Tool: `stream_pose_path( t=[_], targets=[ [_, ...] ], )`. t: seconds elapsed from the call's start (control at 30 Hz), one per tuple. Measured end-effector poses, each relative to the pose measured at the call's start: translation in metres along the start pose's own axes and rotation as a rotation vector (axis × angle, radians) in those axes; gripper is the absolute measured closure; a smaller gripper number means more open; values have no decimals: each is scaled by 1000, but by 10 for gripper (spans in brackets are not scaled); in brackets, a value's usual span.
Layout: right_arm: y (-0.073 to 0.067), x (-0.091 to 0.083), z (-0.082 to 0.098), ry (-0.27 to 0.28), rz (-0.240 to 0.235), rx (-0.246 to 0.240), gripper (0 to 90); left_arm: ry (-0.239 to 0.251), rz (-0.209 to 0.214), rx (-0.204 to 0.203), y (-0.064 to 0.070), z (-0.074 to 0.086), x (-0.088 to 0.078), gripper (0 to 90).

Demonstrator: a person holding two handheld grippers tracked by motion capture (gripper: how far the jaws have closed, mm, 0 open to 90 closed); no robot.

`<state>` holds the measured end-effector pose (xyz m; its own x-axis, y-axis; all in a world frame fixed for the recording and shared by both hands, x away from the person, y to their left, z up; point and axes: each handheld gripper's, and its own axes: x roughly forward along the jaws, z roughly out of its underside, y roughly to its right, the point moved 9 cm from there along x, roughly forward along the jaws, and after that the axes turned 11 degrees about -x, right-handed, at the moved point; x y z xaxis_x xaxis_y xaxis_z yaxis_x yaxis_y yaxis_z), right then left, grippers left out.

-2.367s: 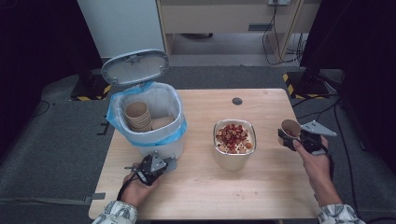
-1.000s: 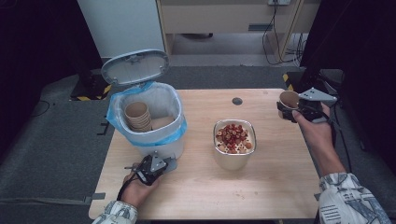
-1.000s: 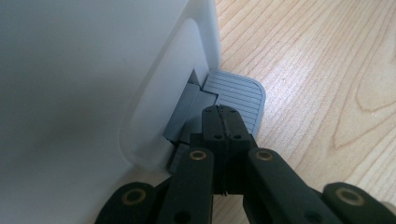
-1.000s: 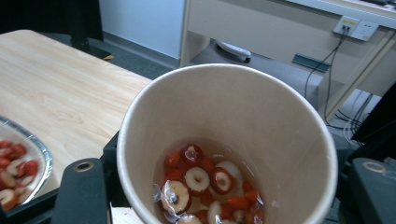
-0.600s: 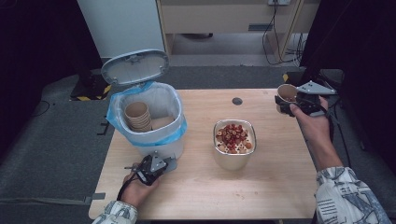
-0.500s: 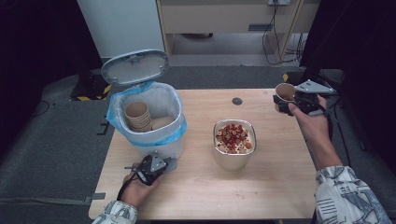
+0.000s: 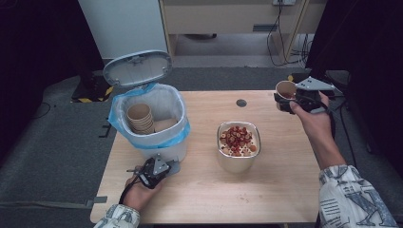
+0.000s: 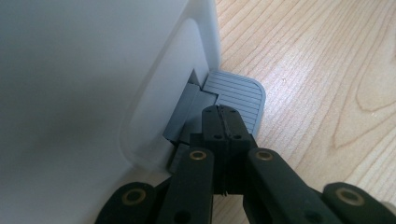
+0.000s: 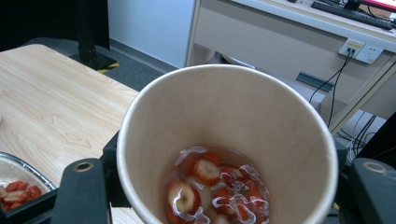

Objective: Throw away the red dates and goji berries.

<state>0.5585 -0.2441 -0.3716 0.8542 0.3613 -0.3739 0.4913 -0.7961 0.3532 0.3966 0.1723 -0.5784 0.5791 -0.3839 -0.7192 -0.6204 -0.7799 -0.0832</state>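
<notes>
My cup: I hold a brown paper cup (image 7: 285,89) in my right gripper (image 7: 291,99). The black jaws squeeze its sides, one on each side, as the right gripper view shows.

Inside the cup: wet red and white fruit slices (image 9: 210,186) sit at the bottom, in a little juice.

Where the cup is: up in the air, past the far right corner of the wooden table (image 7: 266,190), well apart from the white bin.

The bin: a white plastic step bin with a blue bag (image 7: 152,121). Its grey lid (image 7: 138,68) stands open. A stack of empty brown paper cups (image 7: 139,118) is inside.

My left gripper: my left gripper (image 7: 154,172) has its jaws pressed together with nothing between them. Their tips sit on the grey ribbed foot pedal (image 8: 238,95) at the front of the bin.

The metal tub: a shiny square metal tub (image 7: 238,147), full of more red fruit bits, stands just right of the bin.

Step now: I think I am carrying the cup over to tip its fruit out.

Next move: I should bring the cup over the tub and tip it slowly so the juice does not splash. Then the empty cup can go in the bin, so I must keep the pedal down.
</notes>
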Motion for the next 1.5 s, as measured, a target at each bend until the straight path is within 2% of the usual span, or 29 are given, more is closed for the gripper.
stream_pose_path(
  t=[0.43,0.67,0.97,1.13,1.37,1.5],
  targets=[
    [-3,7,-10,6,-6,-12,306,0,1,-1,0,0,0,897],
    [-11,13,-18,14,-24,-28,305,1,2,-2,0,0,0,897],
    [-19,17,-31,29,-37,-74,305,1,2,-2,0,0,0,897],
    [-18,20,-34,25,-33,-69,305,2,3,-5,0,0,0,897],
    [-35,24,-42,51,-77,-97,303,4,4,-7,0,0,0,897],
    [-33,25,-42,41,-64,-96,302,4,2,-6,0,0,0,897]
  ],
)
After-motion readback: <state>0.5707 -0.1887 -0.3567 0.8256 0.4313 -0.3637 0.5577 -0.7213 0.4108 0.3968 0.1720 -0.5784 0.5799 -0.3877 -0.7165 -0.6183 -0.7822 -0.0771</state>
